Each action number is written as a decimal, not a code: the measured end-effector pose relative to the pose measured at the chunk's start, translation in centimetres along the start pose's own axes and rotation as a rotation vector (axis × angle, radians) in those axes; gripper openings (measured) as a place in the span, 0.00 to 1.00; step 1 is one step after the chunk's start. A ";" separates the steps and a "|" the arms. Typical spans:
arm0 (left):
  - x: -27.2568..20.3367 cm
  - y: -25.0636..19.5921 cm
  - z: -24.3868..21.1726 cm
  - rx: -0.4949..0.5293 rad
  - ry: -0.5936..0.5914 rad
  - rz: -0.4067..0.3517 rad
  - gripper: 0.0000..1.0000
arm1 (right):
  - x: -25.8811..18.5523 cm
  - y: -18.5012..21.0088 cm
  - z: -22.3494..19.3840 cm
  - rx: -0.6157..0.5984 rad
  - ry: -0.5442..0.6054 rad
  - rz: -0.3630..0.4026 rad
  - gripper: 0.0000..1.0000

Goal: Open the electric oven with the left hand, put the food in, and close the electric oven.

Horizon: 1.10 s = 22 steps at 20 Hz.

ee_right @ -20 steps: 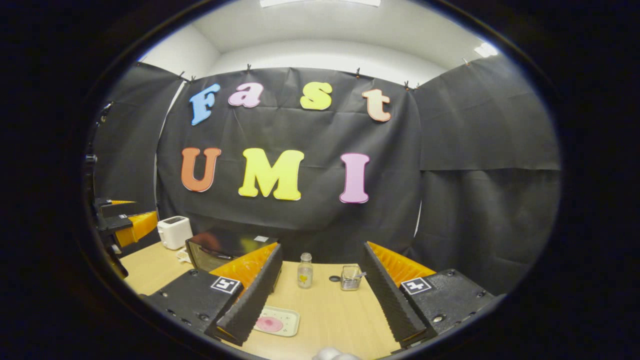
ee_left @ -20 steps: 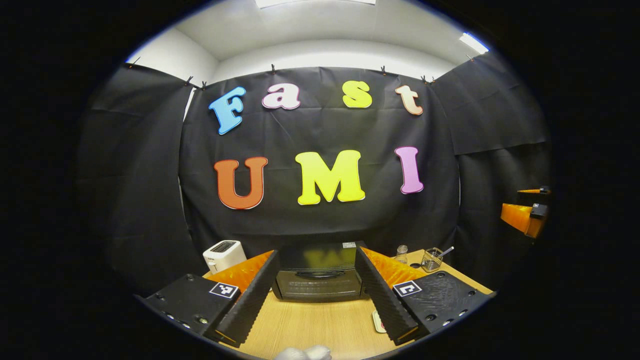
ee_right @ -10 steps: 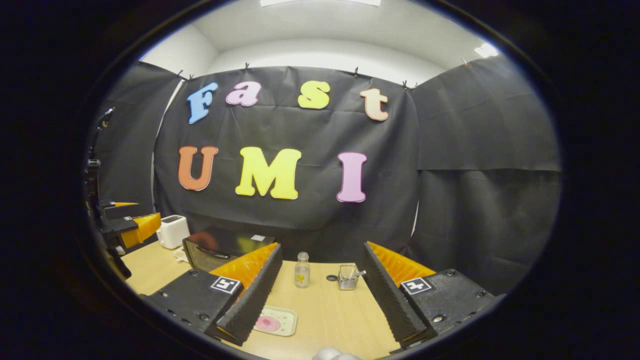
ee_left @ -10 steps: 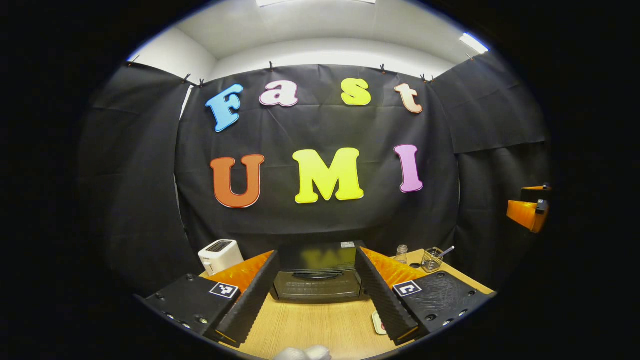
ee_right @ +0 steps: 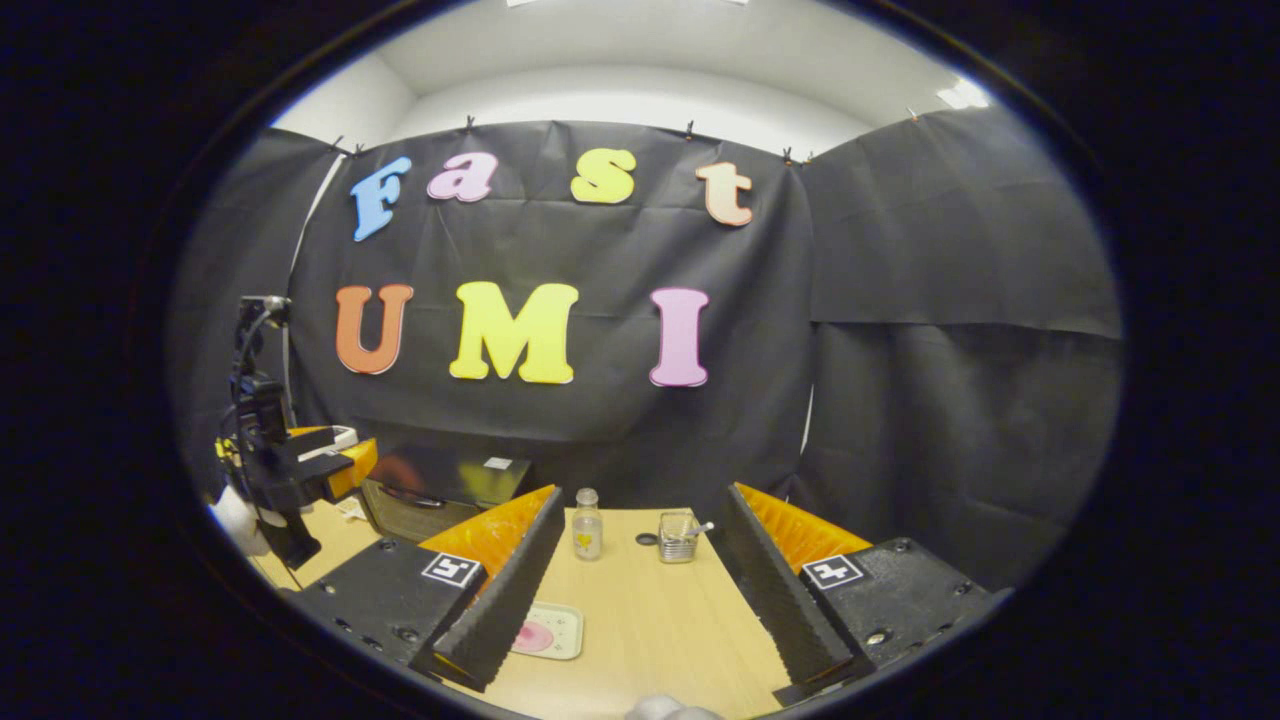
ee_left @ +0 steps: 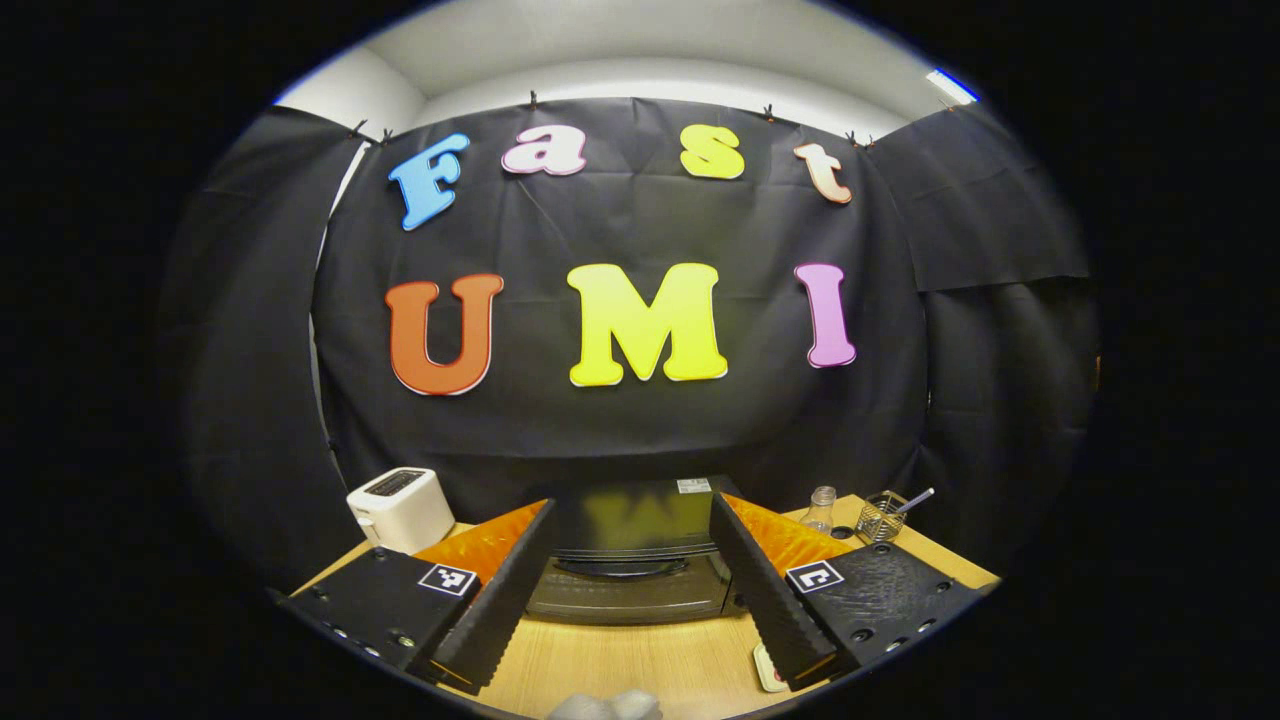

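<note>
Left claw (ee_left: 628, 590) spread wide, facing closed electric oven (ee_left: 630, 560) door.

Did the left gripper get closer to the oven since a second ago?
Yes. In the left gripper view the oven looks bigger and sits lower between the open left gripper fingers, and the toaster has grown too: it moved forward.

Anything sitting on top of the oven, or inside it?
On the oven top, a small white sticker near the back; otherwise only reflections. The door is shut and dark, so the inside cannot be seen.
</note>
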State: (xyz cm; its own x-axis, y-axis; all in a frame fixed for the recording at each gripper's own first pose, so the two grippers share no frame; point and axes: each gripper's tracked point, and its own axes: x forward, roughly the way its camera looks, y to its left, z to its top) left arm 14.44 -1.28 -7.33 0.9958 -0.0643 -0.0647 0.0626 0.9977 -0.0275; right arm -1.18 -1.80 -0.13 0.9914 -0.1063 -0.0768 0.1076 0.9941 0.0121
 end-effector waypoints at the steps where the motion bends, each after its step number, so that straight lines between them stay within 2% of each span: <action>1: 1.6 0.0 -1.2 0.006 0.026 -0.002 0.97 | -0.3 -0.5 -0.3 -0.002 0.007 -0.016 1.00; 6: 6.9 0.3 -5.7 0.024 0.091 0.000 0.97 | -1.0 -2.4 -1.6 -0.018 0.058 -0.075 1.00; 11: 9.5 1.3 -8.7 0.022 0.144 0.022 0.97 | -0.7 -3.4 -2.3 -0.011 0.090 -0.107 1.00; 14: 9.8 1.2 -10.7 0.006 0.203 0.008 0.97 | -0.4 -3.6 -2.7 -0.004 0.101 -0.113 1.00; 15: 10.1 1.0 -9.7 0.009 0.162 0.001 0.96 | -0.3 -3.6 -2.7 0.001 0.103 -0.111 1.00; 22: 8.7 1.0 -10.8 -0.001 0.212 0.010 0.96 | 0.2 -2.9 -3.1 0.018 0.106 -0.083 1.00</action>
State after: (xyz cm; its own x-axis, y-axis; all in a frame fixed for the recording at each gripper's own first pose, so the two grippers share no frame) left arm 22.49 -1.14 -18.66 0.9602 -0.0580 -0.2733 0.0527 0.9983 -0.0266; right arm -1.54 -4.62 -3.30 0.9655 -0.1849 -0.1832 0.1916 0.9813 0.0192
